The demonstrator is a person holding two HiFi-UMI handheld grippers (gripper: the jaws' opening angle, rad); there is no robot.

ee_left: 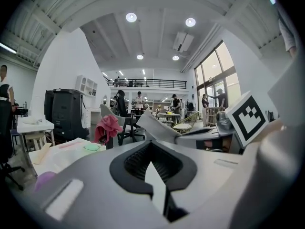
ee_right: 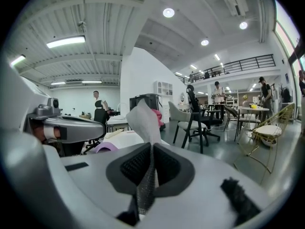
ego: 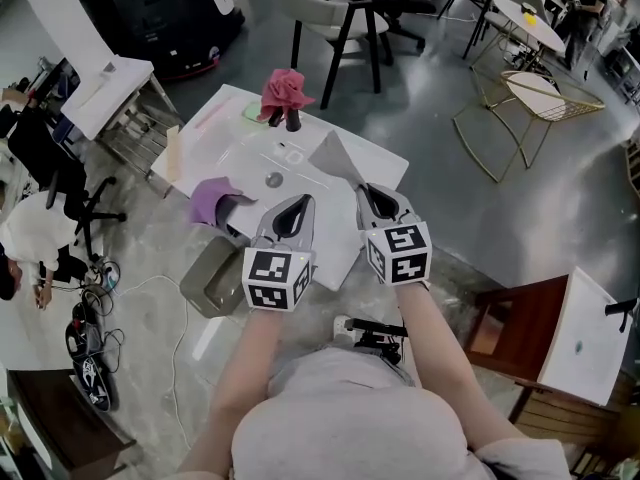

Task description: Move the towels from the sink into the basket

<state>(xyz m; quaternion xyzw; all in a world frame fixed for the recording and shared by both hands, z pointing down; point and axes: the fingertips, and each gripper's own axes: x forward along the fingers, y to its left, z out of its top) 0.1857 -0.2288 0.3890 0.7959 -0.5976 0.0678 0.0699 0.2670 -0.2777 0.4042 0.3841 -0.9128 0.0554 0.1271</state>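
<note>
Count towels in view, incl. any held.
3. Pink towel draped on the faucet at the sink's far side; purple towel over its left edge; grey towel pinched in the right gripper's jaws. Others may be hidden.

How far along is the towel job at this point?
Done: nothing so far; no towel shows in the basket. In hand: the right gripper is shut on a grey towel, held up over the sink. The left gripper is shut and empty. Left: that towel, the purple towel on the sink's left edge, and the red towel at its far edge.
</note>
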